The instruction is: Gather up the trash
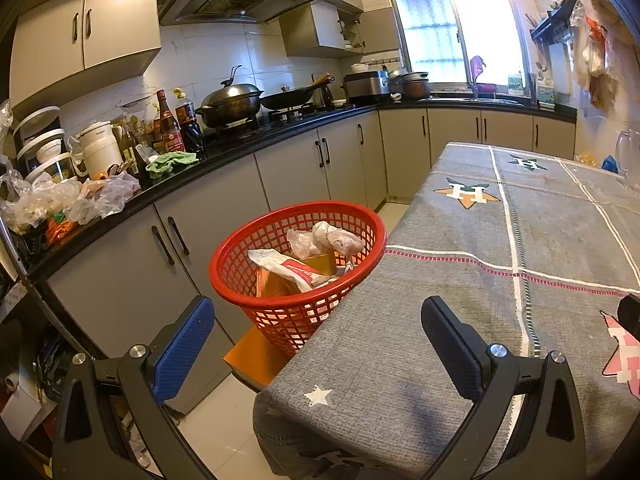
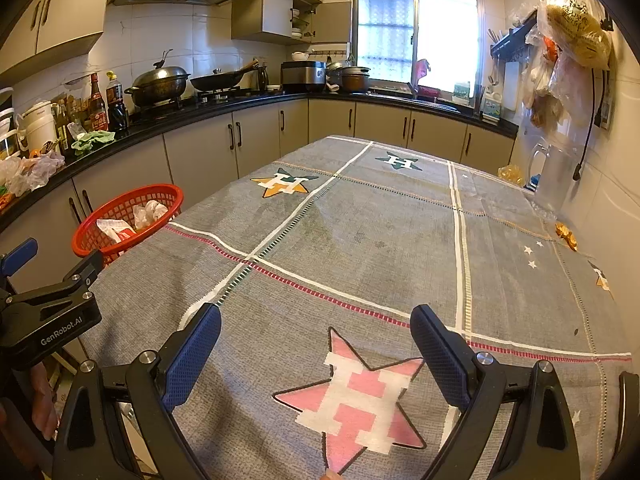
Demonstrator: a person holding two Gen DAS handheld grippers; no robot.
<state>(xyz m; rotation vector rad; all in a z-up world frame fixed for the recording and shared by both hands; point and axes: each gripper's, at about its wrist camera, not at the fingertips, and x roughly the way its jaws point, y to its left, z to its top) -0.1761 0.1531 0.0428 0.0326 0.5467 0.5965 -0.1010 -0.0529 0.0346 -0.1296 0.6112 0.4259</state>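
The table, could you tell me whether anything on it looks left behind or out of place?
Yes: small orange scraps lie at the table's far right edge by the wall, apart from the trash already in the red basket. Both grippers, left and right, are open and empty.

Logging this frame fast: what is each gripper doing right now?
Left gripper: open, holding nothing, over the table's edge beside the red basket.
Right gripper: open, holding nothing, above the tablecloth.
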